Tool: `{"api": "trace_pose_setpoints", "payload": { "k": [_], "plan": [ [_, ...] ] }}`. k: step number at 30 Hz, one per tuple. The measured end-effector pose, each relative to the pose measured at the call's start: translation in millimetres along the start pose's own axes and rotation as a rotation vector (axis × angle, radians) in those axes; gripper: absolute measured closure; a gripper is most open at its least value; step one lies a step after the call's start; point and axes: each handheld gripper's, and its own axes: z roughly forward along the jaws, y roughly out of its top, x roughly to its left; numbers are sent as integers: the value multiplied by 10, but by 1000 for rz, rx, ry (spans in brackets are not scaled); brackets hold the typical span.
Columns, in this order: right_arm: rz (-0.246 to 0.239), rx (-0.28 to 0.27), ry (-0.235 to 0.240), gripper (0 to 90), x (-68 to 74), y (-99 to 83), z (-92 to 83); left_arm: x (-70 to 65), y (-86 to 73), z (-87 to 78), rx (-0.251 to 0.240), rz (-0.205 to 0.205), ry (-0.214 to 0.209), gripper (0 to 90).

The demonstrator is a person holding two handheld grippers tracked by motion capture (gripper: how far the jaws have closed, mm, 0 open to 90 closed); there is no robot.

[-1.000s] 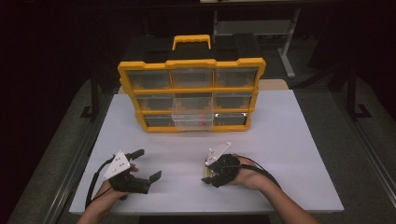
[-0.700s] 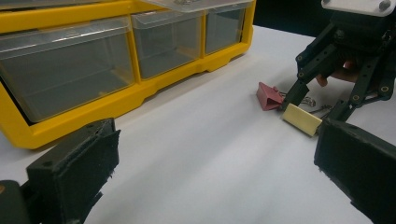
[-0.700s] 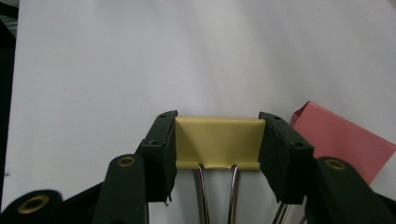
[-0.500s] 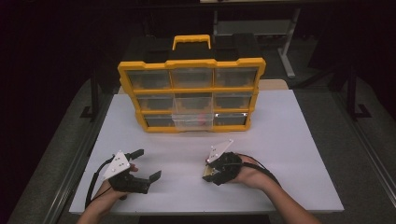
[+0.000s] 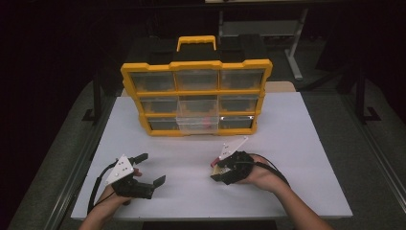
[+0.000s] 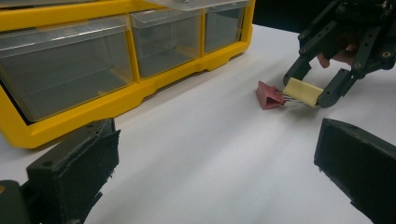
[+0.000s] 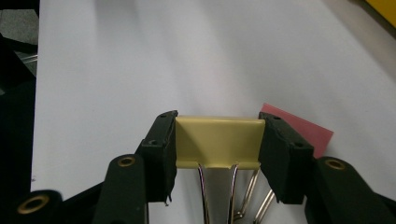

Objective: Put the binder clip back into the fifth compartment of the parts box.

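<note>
Right gripper (image 5: 216,171) has its jaws clamped on the yellow binder clip (image 7: 217,141), pads on both ends of the clip body, wire handles pointing back toward the hand. Clip sits low at the white table (image 5: 306,143), near the front middle. A red binder clip (image 6: 269,95) lies on the table just beside the yellow one; whether they touch I can't tell.

Left gripper (image 5: 152,168) is released, jaws wide apart, nothing between them, resting near the front left of the table.

Room to move: bare tabletop between the two grippers and between them and the yellow organizer (image 5: 196,98), which stands upright across the back middle. Its bottom-middle clear drawer (image 5: 197,123) is pulled out a bit toward the person. Open strips of table left and right of the organizer. Left gripper is close to the front-left table edge; right hand is closer to the front edge than to the right edge. Dark floor beyond every side.

No readable brand, label or writing anywhere; the drawers are plain clear plastic.
</note>
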Motion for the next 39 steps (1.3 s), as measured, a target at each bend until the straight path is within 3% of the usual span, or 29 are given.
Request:
{"api": "trace_pose_setpoints", "payload": {
  "k": [6,9,12,13,14,20,23,26,36,37,39],
  "plan": [
    [41,-16,2,490,-15,4,-79,-6,2,7,-1,0,-6,0],
    [22,-17,-14,489,-52,-4,-120,-9,0,8,5,-2,-8,0],
    [53,-26,-16,490,-74,-9,-160,-6,1,8,9,4,-9,0],
    [39,-23,-27,490,-98,-18,-170,-5,-2,11,10,6,-9,0],
    [64,-26,-20,490,-93,-17,-186,-5,-1,9,11,6,-9,0],
    [54,-28,-45,490,-163,-35,-256,-4,-2,5,10,3,-8,0],
    [85,-32,-40,490,-167,-33,-290,0,-2,6,7,8,-8,0],
    [65,-31,-51,490,-194,-41,-309,0,-1,5,7,7,-8,0],
    [105,-46,-47,490,-235,-25,-404,0,1,4,6,15,-6,0],
    [82,-45,-60,490,-257,-26,-416,-8,-1,4,4,3,-5,0],
    [108,-54,-51,490,-250,-10,-441,-13,0,6,1,-2,-4,0]
  ]
}}
